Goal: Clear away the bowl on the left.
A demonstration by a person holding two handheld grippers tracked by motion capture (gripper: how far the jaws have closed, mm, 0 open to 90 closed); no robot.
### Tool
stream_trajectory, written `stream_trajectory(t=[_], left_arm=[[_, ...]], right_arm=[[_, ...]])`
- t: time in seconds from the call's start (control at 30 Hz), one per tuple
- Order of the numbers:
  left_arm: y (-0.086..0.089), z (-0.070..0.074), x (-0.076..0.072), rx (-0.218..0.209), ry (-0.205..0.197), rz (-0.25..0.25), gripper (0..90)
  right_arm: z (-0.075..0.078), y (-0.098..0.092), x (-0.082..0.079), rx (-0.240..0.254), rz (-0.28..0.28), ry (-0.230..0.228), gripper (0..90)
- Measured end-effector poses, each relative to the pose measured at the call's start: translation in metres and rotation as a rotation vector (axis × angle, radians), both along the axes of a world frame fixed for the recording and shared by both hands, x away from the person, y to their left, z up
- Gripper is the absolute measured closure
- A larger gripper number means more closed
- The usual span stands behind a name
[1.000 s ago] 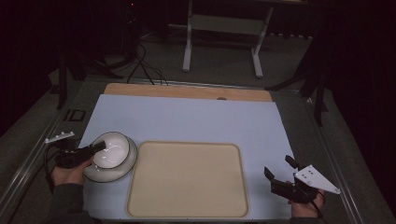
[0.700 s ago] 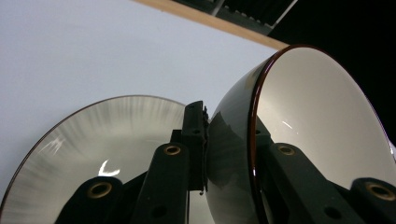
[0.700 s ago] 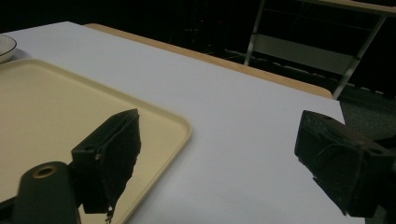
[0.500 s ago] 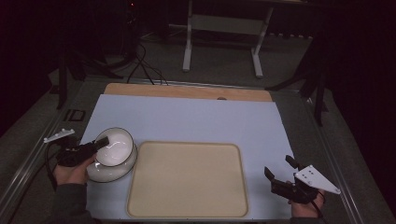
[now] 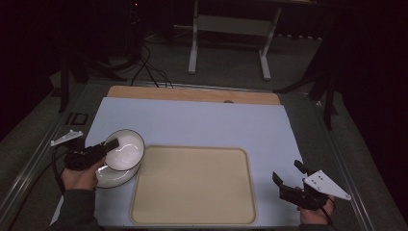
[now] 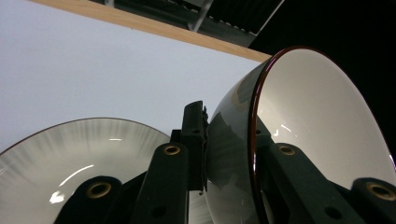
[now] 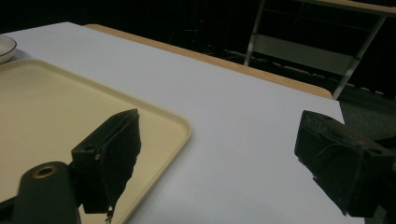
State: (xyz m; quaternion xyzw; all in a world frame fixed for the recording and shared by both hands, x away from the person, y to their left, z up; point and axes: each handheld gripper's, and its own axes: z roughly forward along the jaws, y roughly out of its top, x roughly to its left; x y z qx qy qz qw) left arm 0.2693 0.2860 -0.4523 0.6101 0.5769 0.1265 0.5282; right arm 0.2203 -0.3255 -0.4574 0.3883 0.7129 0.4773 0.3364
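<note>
The left tool (image 5: 109, 144) clamps one bowl's (image 5: 126, 149) rim, tilted, mouth facing right; a second bowl (image 5: 113, 176), seemingly, lies beneath. The right tool (image 5: 285, 179) gapes empty.

I can read no text, label, brand, number or sign anywhere from here: nothing on the bowl (image 5: 126, 149), nothing on the tray (image 5: 192, 185) beside it, and nothing on the white table cover (image 5: 192, 120) under the tray.
</note>
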Motion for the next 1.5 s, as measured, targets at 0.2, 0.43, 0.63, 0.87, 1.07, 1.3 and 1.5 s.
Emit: stream_trajectory(t=[0.2,0.43,0.63,0.87,1.07,1.3,1.5], left_arm=[[-0.006,0.002,0.0,0.0,-0.003,-0.007,77.4],[-0.016,0.005,0.001,-0.002,-0.011,-0.025,77.3],[-0.025,0.006,0.002,-0.002,-0.012,-0.04,77.1],[-0.033,0.005,0.004,-0.005,-0.011,-0.051,77.0],[-0.036,0.005,0.004,-0.008,-0.013,-0.053,76.9],[-0.042,0.004,0.005,-0.012,-0.012,-0.061,77.0],[-0.047,0.002,0.006,-0.013,-0.011,-0.069,76.9]], right_arm=[[0.0,0.0,0.0,0.0,0.0,0.0,14.1],[0.0,0.0,0.0,0.0,-0.002,0.0,14.1],[0.0,0.0,0.0,0.001,-0.001,0.001,14.1],[0.0,0.0,0.0,0.001,0.0,0.001,14.1],[0.0,0.0,0.0,0.001,0.0,0.001,14.1],[0.0,0.0,0.0,0.001,-0.001,0.001,14.1],[0.0,0.0,0.0,0.0,-0.001,0.001,14.1]])
